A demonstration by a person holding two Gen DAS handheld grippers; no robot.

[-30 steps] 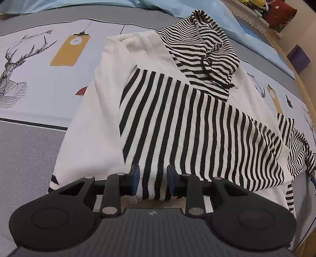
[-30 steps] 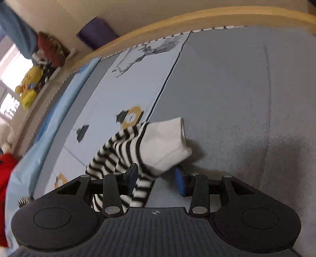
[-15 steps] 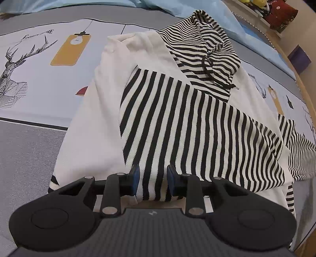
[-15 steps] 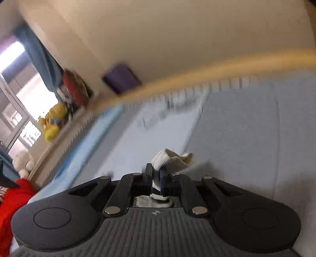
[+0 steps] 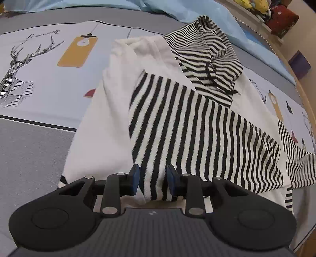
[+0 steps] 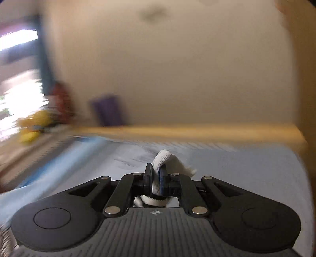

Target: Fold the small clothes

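Striped black-and-white hoodie [image 5: 183,118] lies spread on the bed [image 5: 35,142], seen from the left wrist. Body panels are plain white, hood [image 5: 207,51] striped, lying toward the far end near a blue pillow [image 5: 197,11]. One striped sleeve [image 5: 207,134] is folded diagonally across the chest, its end down by the camera. Left claw [image 5: 153,179] points steeply down at that sleeve end. Jaws partly open, blue pads on either side of the striped fabric bunched between them; left pad looks to touch the cloth, can't tell for sure that it is pinched. Other striped sleeve [image 5: 300,168] is lifted off the bed at the right edge of frame. Bedsheet print: deer sketch [image 5: 17,75], yellow lightbulb tag [image 5: 78,51]. Wooden bed rail [image 5: 304,98] runs along the right.

Right wrist view: heavy motion blur. Right claw [image 6: 156,179] is clamped nearly shut on a white ribbed cuff [image 6: 164,160], which loops up out of the pads and flops to the right. More white fabric with a dark stripe hangs below the pads. Claw is up off the bed, pointing near level toward a beige wall [image 6: 177,69]. Background smeared: wooden rail [image 6: 197,131], purple box [image 6: 108,110], yellow toy [image 6: 33,126], bright window [image 6: 15,59] at left.
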